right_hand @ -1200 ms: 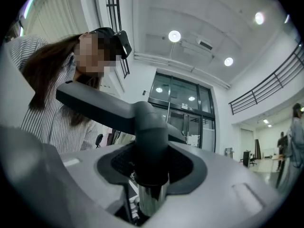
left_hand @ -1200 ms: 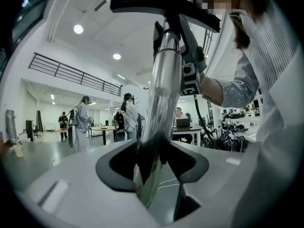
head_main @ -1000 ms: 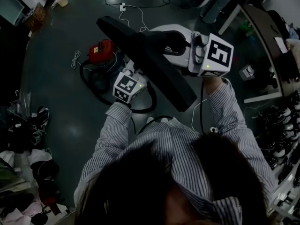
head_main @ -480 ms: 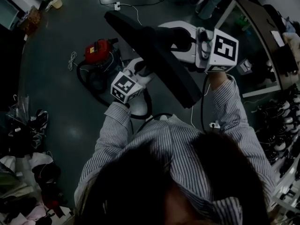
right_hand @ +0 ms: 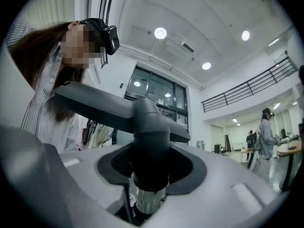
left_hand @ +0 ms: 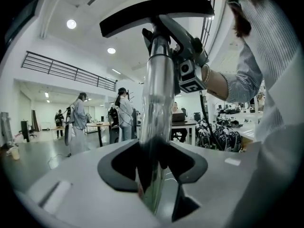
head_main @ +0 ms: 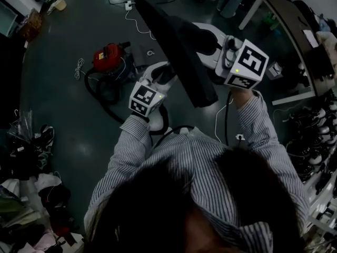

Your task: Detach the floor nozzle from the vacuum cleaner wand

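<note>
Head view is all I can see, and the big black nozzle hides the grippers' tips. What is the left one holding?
Observer: The left gripper is closed on the shiny metal tube.
Operator: And the right one?
Observer: The right gripper is closed on the dark neck of the nozzle.
Operator: Is the nozzle off yet?
Observer: No. The right gripper view shows the neck still joined to the tube's end.

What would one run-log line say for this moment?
left gripper: shut on wand | right gripper: shut on floor nozzle neck | joint: floor nozzle on wand, not yet detached
</note>
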`<control>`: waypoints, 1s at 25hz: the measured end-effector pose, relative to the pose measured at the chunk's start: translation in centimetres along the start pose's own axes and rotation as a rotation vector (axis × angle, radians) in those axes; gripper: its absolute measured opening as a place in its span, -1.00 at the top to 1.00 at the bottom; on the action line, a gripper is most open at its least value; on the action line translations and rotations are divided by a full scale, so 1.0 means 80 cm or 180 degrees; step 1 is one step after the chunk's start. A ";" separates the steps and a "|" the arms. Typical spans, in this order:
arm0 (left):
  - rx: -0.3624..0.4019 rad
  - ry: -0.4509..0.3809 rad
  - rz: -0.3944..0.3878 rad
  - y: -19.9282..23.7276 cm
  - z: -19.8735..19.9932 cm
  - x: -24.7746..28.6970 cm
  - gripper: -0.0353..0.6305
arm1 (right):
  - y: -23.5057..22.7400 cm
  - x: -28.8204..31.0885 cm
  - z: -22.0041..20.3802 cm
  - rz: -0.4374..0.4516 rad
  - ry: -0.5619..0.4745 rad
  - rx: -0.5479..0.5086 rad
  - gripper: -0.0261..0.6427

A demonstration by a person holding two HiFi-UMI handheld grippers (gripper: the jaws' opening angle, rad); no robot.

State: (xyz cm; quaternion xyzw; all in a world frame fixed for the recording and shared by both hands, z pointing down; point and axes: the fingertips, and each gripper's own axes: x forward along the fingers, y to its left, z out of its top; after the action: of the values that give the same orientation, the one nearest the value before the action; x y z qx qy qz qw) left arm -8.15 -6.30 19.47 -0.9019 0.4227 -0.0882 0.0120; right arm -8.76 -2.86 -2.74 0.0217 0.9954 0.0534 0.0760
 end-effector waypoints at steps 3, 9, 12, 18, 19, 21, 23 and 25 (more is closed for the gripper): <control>-0.0029 -0.0082 -0.0334 -0.019 -0.002 -0.002 0.36 | 0.023 -0.001 0.000 0.0446 0.0003 -0.0037 0.43; -0.0073 -0.0299 -0.0513 -0.030 0.003 -0.007 0.36 | 0.029 -0.005 0.007 0.0646 -0.0009 -0.0050 0.44; -0.0071 -0.0198 -0.0127 -0.013 -0.004 -0.008 0.36 | 0.005 -0.003 0.000 0.0194 0.0032 0.0001 0.44; -0.0125 -0.0296 -0.0480 -0.030 -0.011 -0.013 0.36 | 0.030 -0.002 -0.006 0.0696 0.0304 0.0019 0.44; -0.0176 -0.0352 -0.0558 -0.034 -0.010 -0.014 0.36 | 0.032 0.000 -0.001 0.0741 0.0298 -0.0005 0.45; -0.0217 -0.0342 -0.0630 -0.040 -0.017 -0.015 0.36 | 0.022 -0.004 0.017 0.0613 0.0171 -0.0085 0.45; -0.0187 -0.0152 -0.0565 -0.047 -0.040 -0.018 0.36 | -0.005 -0.021 0.046 0.0337 -0.0047 -0.0128 0.45; -0.0180 -0.0017 -0.0424 -0.048 -0.057 -0.021 0.35 | -0.027 -0.036 0.064 0.0148 -0.0094 -0.0213 0.45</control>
State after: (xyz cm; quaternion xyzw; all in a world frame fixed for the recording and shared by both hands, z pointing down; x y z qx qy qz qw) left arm -7.09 -2.28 24.09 -0.9282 0.3640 -0.0745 -0.0184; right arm -5.19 -4.61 -7.58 0.0430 0.9911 0.0881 0.0900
